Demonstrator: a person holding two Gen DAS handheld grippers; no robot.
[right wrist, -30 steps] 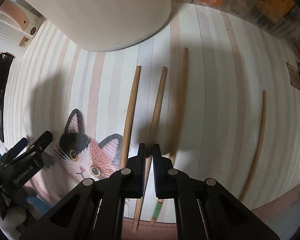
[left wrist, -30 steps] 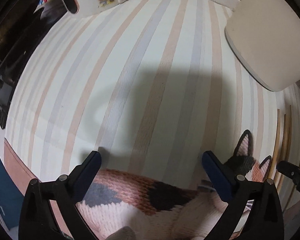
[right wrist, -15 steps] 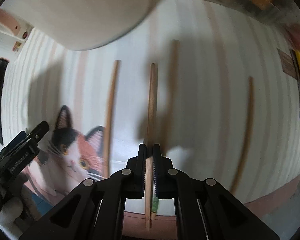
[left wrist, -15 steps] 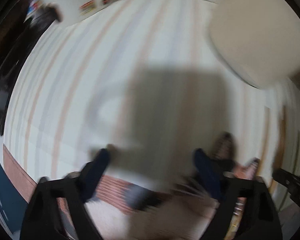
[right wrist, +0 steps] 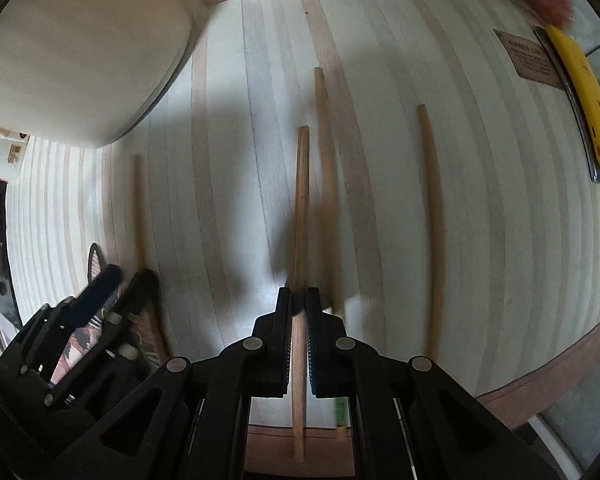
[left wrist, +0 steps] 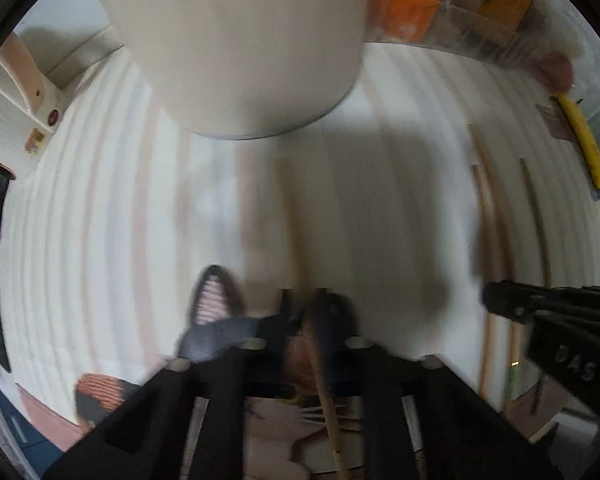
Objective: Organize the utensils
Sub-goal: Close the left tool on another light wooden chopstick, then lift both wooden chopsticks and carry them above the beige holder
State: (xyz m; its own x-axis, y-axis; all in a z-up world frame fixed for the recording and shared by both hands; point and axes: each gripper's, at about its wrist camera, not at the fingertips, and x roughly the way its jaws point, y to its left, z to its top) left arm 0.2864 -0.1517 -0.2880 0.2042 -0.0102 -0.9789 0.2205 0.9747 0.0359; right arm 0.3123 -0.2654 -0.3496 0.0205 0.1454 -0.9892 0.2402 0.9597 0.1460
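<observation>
Right gripper (right wrist: pixel 298 312) clamped on chopstick (right wrist: pixel 300 216), long axis straight up-frame. Left gripper (left wrist: pixel 304 316) pinched on another chopstick (left wrist: pixel 324 380); cream container (right wrist: pixel 72 52) upper left of frame.

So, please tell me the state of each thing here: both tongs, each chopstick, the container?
Right tongs: shut on lifted chopstick.
Left tongs: shut on blurred chopstick.
Middle chopstick: lying flat.
Far-right chopstick: lying flat.
Cream container: upright on striped mat.
</observation>
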